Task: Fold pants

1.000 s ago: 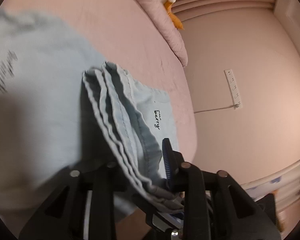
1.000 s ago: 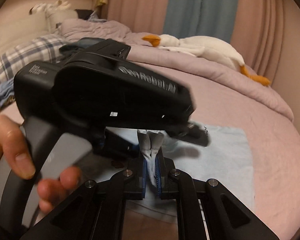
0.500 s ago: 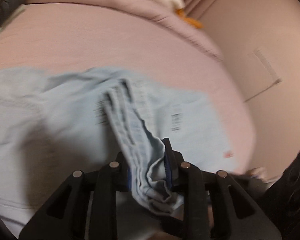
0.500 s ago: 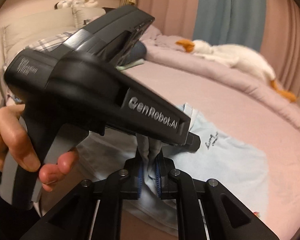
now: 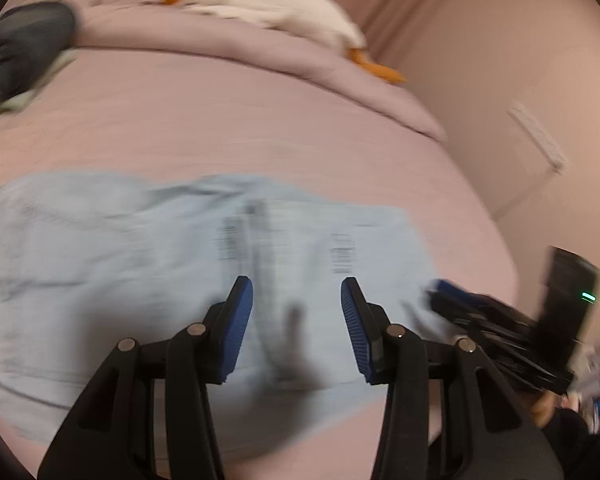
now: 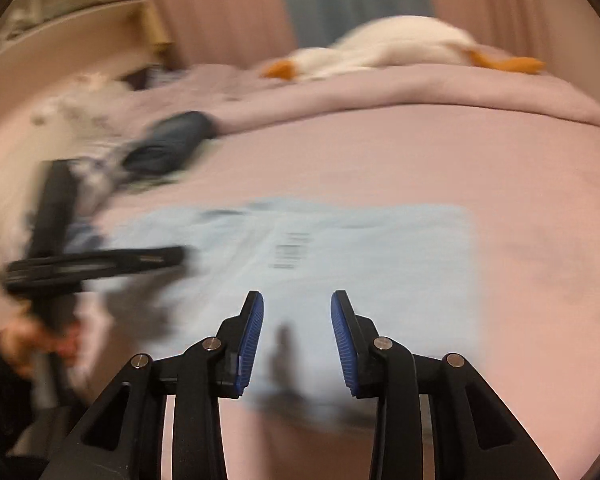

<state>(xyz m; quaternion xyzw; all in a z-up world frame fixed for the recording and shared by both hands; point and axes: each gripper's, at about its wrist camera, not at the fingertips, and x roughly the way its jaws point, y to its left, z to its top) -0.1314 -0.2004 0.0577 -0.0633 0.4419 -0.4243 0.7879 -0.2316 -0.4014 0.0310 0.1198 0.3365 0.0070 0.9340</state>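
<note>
Light blue pants (image 5: pixel 148 272) lie folded flat on the pink bed, blurred by motion; the right wrist view shows the same pants (image 6: pixel 360 248) as a neat rectangle. My left gripper (image 5: pixel 297 300) hovers over the near edge of the cloth, its jaws opening, with nothing between the blue pads. My right gripper (image 6: pixel 297 312) hangs above the near edge too, jaws opening and empty. Each view catches the other gripper at its side: the right one (image 5: pixel 512 320) and the left one (image 6: pixel 96 264), held by a hand.
A white plush goose (image 6: pixel 400 48) lies on the rolled pink quilt (image 5: pixel 260 52) at the back. Dark folded clothes (image 6: pixel 168 144) and other laundry sit at the left. A wall with a power strip (image 5: pixel 536 136) borders the bed's right side.
Both grippers let go of the bunched pants edge and opened. The cloth dropped flat on the bed. The two grippers drew apart sideways and back.
</note>
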